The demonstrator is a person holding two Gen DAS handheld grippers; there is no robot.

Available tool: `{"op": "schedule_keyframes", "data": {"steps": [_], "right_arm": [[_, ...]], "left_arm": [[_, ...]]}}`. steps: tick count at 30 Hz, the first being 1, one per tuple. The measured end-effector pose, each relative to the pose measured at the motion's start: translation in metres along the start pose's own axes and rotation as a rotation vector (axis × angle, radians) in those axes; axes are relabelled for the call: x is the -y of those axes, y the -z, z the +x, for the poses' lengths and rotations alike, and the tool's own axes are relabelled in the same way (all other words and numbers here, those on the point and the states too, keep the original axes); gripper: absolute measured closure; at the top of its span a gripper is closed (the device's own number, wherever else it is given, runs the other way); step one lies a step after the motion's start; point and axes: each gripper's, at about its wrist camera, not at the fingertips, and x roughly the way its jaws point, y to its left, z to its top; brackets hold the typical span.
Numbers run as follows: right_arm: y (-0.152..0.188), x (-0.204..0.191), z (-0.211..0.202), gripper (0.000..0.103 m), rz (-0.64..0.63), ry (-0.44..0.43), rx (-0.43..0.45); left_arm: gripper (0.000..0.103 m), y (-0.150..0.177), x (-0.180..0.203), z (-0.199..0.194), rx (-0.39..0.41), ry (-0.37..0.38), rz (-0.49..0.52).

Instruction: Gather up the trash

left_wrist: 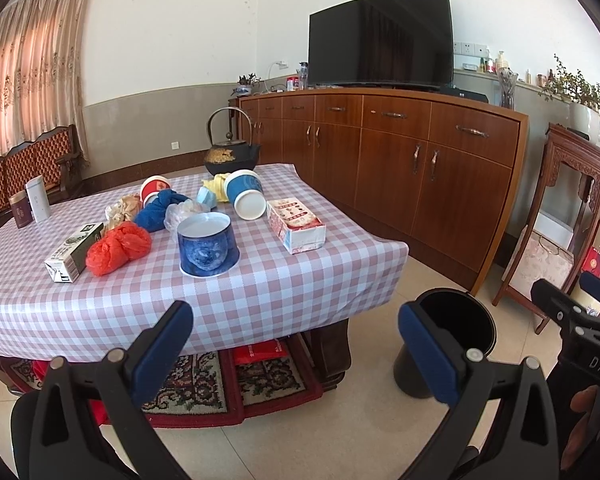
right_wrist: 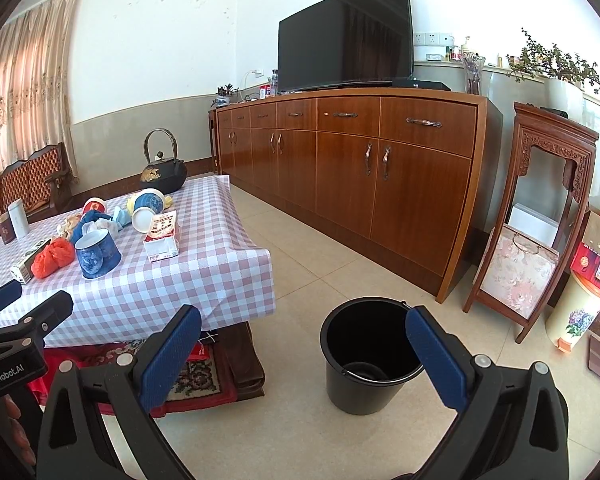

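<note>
Gaping L hand-held gripper [left_wrist: 296, 344], R hand-held gripper [right_wrist: 304, 350]; bucket [right_wrist: 366, 354] interior only R view.

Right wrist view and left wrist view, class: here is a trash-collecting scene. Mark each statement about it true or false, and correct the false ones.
1. The black bucket stands on the floor beside the table. True.
2. The right tongs are clamped on the red plastic bag. False: they are open and empty; the bag lies on the table.
3. The cast-iron teapot sits at the table's far end. True.
4. The bucket is packed full of trash. False: its inside looks almost empty.
5. The left tongs are open. True.
6. The television shows a bright picture. False: its screen is dark.
</note>
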Motion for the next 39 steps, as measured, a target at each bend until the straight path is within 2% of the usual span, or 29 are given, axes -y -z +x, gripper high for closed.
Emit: {"op": "schedule_keyframes", "data": {"steps": [39], "right_arm": [[0.0011, 0.0012, -0.0001, 0.0, -0.001, 0.0, 0.001]], "left_arm": [[0.0, 0.0039, 0.0007, 0.0, -0.007, -0.001, -0.003]]}}
